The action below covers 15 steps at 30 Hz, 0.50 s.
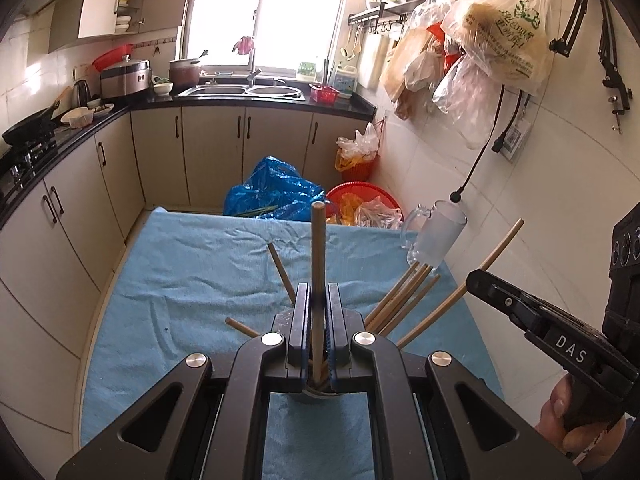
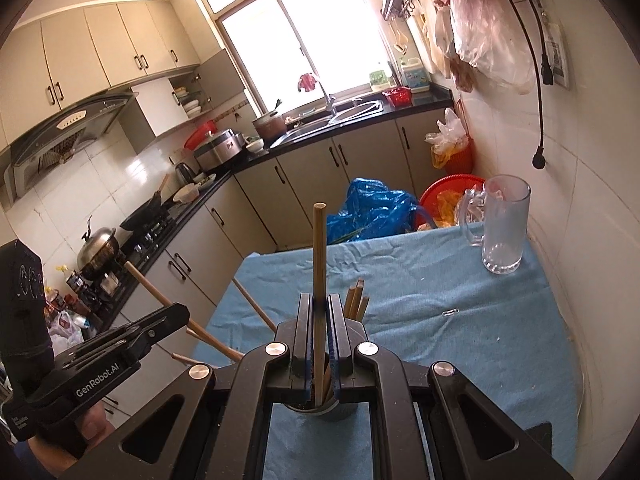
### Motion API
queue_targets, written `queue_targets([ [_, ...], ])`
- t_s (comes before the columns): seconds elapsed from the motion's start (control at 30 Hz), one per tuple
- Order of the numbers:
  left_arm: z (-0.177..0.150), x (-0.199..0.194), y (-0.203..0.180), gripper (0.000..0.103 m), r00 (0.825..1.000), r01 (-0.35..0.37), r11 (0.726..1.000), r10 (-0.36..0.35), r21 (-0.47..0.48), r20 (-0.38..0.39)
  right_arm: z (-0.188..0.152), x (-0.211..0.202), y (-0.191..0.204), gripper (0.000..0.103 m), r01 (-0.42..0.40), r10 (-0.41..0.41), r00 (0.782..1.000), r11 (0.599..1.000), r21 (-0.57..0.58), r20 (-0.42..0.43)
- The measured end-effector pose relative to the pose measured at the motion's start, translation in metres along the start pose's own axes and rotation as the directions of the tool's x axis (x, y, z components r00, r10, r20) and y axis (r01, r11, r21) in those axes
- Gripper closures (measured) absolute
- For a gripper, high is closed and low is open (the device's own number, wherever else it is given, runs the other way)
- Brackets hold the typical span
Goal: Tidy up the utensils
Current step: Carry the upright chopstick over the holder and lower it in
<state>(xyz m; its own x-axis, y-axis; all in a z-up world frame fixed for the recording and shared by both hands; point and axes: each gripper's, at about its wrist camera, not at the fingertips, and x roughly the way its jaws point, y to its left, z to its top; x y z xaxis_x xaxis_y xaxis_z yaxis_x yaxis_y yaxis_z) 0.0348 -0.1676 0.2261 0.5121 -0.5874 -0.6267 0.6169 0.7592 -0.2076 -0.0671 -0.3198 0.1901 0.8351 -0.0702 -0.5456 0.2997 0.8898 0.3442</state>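
Observation:
My left gripper point(image 1: 318, 290) is shut on a wooden chopstick point(image 1: 318, 240) that stands upright between its pads. The stick's lower end reaches into a round metal holder point(image 1: 316, 394) on the blue towel point(image 1: 192, 280). Several more chopsticks point(image 1: 400, 300) fan out of that holder. My right gripper point(image 2: 319, 300) is shut on another upright chopstick point(image 2: 319, 248) over the same holder point(image 2: 320, 406). Each gripper also shows in the other's view, the right gripper point(image 1: 474, 278) at the right and the left gripper point(image 2: 182, 314) at the left, each with its stick slanting.
A glass mug point(image 2: 504, 224) stands at the towel's far right corner, near the tiled wall. A paperclip point(image 2: 452, 312) lies on the towel. Beyond the table are a blue plastic bag point(image 1: 272, 192), a red basin point(image 1: 360, 196) and kitchen cabinets.

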Motion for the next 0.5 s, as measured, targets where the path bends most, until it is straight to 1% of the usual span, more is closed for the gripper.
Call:
queue_targets([
  [0.17,-0.008,0.007,0.001,0.097,1.000,-0.008,1.000,0.008,0.016,-0.017,-0.009,0.010,0.001,0.096,0.004,-0.004,1.000,1.000,-0.005,-0.026],
  [0.5,-0.021,0.014,0.002,0.097,1.000,-0.021,0.999,0.022,0.048,-0.021,-0.021,0.023,0.002,0.096,0.016,-0.016,0.998,1.000,-0.008,-0.063],
])
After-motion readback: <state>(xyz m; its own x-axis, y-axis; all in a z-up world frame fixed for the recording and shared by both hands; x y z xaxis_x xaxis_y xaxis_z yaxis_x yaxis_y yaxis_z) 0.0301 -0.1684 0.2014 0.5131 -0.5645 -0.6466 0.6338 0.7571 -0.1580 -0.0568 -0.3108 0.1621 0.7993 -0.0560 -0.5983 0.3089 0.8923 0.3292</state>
